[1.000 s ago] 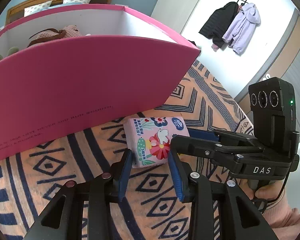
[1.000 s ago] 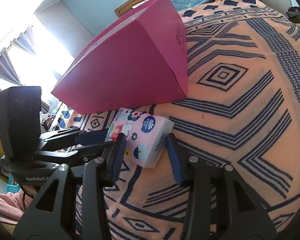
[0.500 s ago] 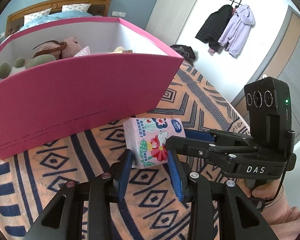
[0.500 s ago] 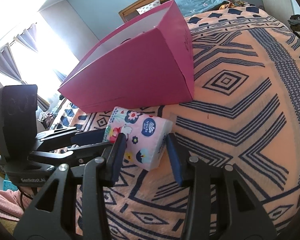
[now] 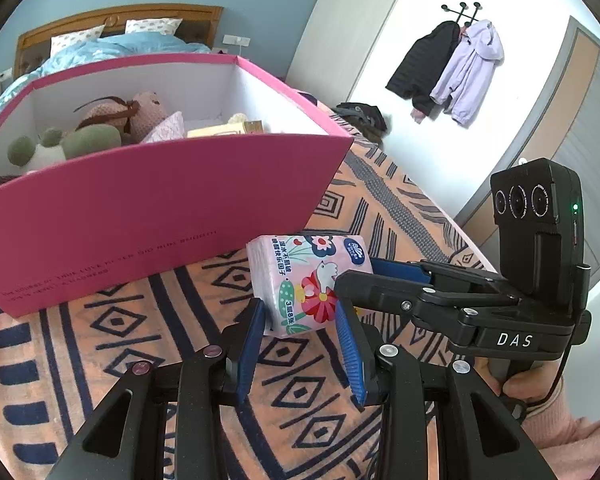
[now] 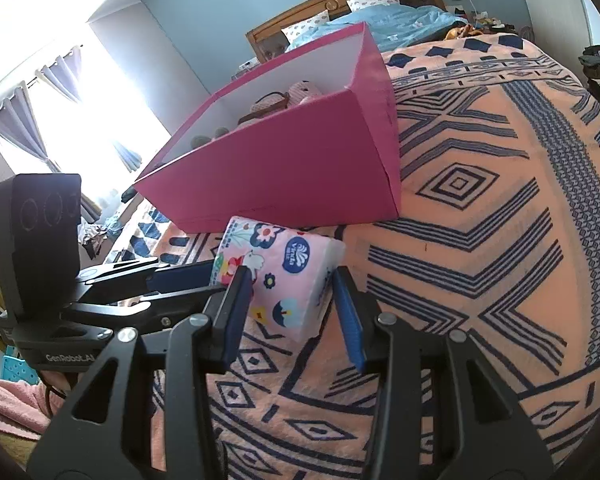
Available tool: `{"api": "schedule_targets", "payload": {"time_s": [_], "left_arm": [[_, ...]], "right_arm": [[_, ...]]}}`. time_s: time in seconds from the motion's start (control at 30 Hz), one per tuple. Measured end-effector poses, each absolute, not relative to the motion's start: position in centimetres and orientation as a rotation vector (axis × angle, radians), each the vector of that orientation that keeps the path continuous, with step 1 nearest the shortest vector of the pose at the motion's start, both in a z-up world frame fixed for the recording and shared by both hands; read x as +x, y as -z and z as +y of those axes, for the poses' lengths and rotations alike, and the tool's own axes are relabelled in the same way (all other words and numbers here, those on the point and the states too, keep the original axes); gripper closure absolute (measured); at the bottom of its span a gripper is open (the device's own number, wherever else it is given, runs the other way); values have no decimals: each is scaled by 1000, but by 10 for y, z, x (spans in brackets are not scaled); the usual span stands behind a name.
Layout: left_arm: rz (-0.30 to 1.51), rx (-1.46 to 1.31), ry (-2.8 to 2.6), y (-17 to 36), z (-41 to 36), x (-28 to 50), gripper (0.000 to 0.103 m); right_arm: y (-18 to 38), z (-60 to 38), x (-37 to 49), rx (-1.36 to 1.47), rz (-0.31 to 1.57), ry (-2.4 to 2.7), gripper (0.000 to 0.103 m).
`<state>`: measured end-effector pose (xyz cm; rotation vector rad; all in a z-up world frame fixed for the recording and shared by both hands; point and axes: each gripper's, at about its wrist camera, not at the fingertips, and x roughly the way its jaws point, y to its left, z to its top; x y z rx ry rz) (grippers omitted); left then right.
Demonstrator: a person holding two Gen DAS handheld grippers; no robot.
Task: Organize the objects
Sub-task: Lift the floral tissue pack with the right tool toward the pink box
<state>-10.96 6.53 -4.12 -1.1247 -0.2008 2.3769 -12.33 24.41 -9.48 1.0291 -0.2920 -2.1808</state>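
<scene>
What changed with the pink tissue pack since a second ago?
Both grippers, left and right, rose, lifting the tissue pack off the patterned blanket. More of the inside of the pink box now shows, with its plush toys. The box stayed put, and both grippers still hold the pack.

Home bedroom: bed headboard (image 5: 116, 20), pillows (image 5: 150, 26), coats on wall hooks (image 5: 448, 66).

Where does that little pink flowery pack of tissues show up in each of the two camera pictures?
Left wrist view: the pink flower-printed tissue pack sits lower centre, between that gripper's blue jaws.
Right wrist view: the pack sits centre-left, between that gripper's blue jaws.
Shared landmark: the big pink cardboard box just behind it.
</scene>
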Motion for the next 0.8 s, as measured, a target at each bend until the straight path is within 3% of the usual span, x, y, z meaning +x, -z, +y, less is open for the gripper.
{"api": "schedule_targets", "payload": {"time_s": [0.8], "left_arm": [[-164, -1047, -2441, 17, 59, -98, 67]], "right_arm": [[70, 234, -113, 950, -238, 2195, 58]]}}
